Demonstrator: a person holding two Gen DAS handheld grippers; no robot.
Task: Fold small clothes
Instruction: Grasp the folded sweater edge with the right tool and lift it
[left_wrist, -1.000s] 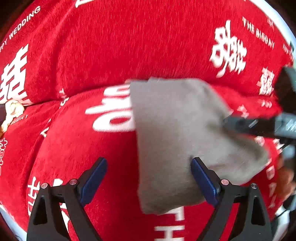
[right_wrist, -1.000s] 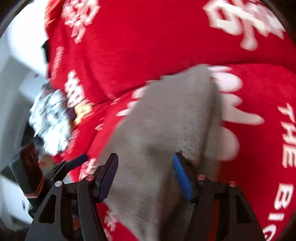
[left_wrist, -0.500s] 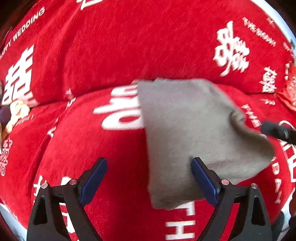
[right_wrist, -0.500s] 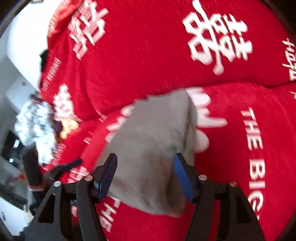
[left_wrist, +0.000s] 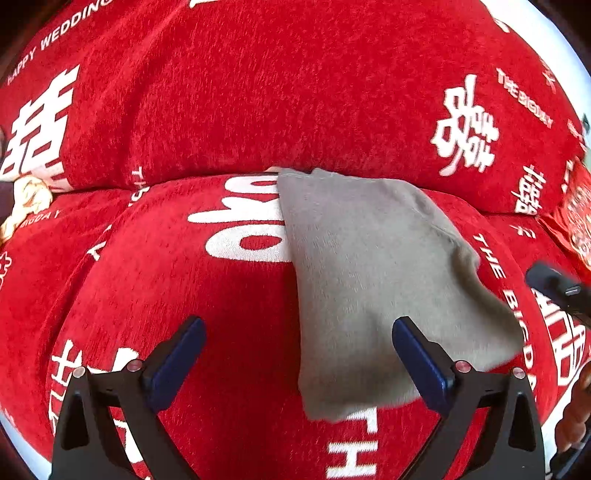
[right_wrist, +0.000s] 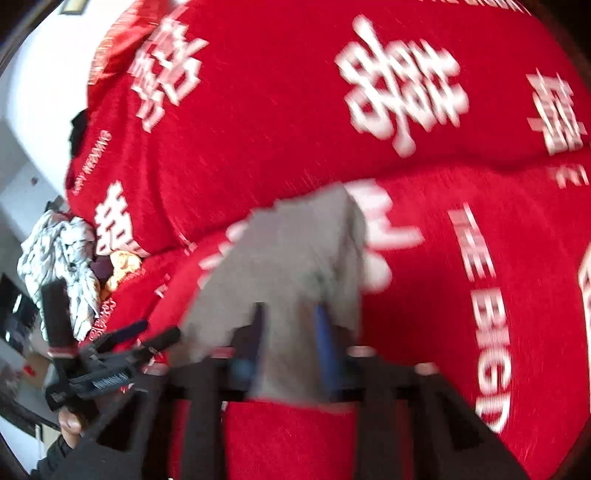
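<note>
A grey folded cloth (left_wrist: 376, 277) lies flat on the red sofa seat, its far edge against the backrest. My left gripper (left_wrist: 299, 350) hovers over its near left edge. The jaws are opening wide, and the right fingertip (left_wrist: 417, 354) is above the cloth without pressing it. In the right wrist view the same cloth (right_wrist: 295, 266) lies just beyond my right gripper (right_wrist: 290, 332), which is blurred. Its jaws are opening and nothing is pinched between them. The left gripper (right_wrist: 122, 343) shows at lower left, held by a hand (right_wrist: 70, 424).
The red sofa cover (left_wrist: 258, 92) with white characters fills both views. A pile of patterned clothes (right_wrist: 62, 266) sits at the sofa's left end. A red printed cushion (left_wrist: 576, 221) lies at the right. A white wall (right_wrist: 29, 110) stands behind the sofa's left side.
The right gripper has let go of the cloth's right edge and drawn back and up, so the cloth looks smaller in its view. The left jaws stand slightly wider. The cloth lies still.
</note>
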